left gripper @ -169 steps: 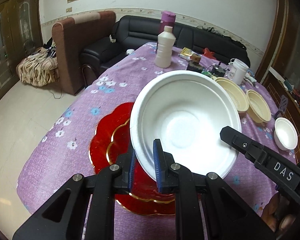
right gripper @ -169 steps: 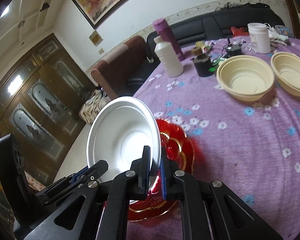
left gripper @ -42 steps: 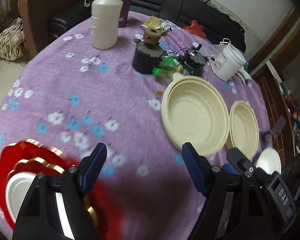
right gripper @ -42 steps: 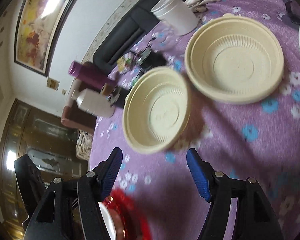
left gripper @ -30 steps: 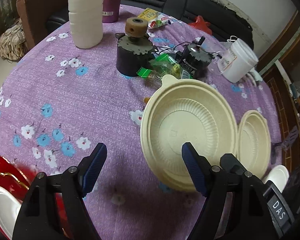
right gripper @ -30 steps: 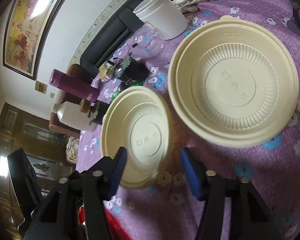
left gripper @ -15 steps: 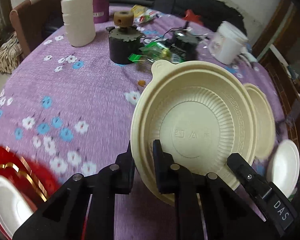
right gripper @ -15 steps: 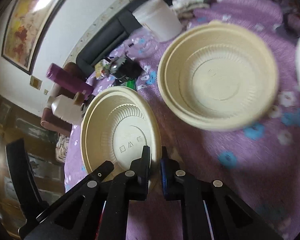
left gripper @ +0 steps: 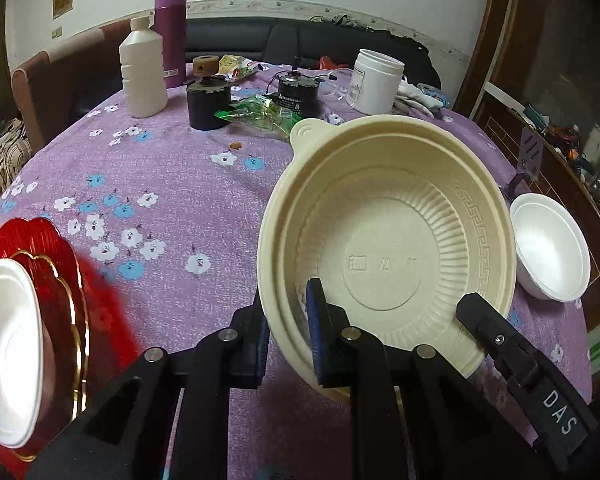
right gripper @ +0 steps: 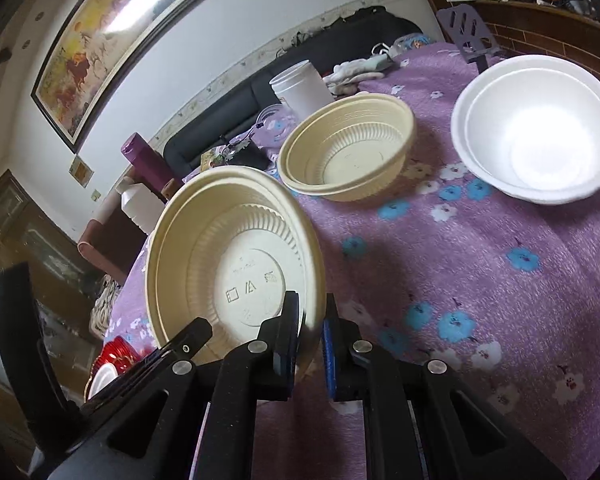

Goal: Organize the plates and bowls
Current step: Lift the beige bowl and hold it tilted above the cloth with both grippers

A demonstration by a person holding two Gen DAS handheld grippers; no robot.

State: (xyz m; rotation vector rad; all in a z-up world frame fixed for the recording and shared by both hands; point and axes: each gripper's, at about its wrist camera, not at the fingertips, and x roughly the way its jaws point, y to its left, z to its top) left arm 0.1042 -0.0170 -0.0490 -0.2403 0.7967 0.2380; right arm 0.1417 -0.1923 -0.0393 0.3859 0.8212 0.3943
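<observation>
A ribbed cream bowl (left gripper: 384, 256) is held tilted above the purple flowered tablecloth (left gripper: 160, 184). My left gripper (left gripper: 288, 308) is shut on its near left rim. My right gripper (right gripper: 309, 320) is shut on the rim of the same cream bowl (right gripper: 236, 268), and its finger (left gripper: 474, 310) shows against the bowl's right side. A second cream bowl (right gripper: 348, 156) sits on the cloth beyond. A white foam bowl (right gripper: 536, 140) stands to the right. At the far left, another white bowl (left gripper: 8, 344) rests on a red plate (left gripper: 60, 272).
At the back of the table stand a white bottle (left gripper: 142, 76), a purple flask (left gripper: 171, 32), two dark motor parts (left gripper: 208, 104), green wrappers (left gripper: 256, 110) and a white jar (left gripper: 376, 82). A purple stand (right gripper: 470, 36) is near the right edge. A black sofa (left gripper: 300, 40) lies behind.
Both grippers went from open around the cream bowl's rim to shut on it. The bowl has come up off the cloth, away from the second cream bowl, and the red plate shows larger at left.
</observation>
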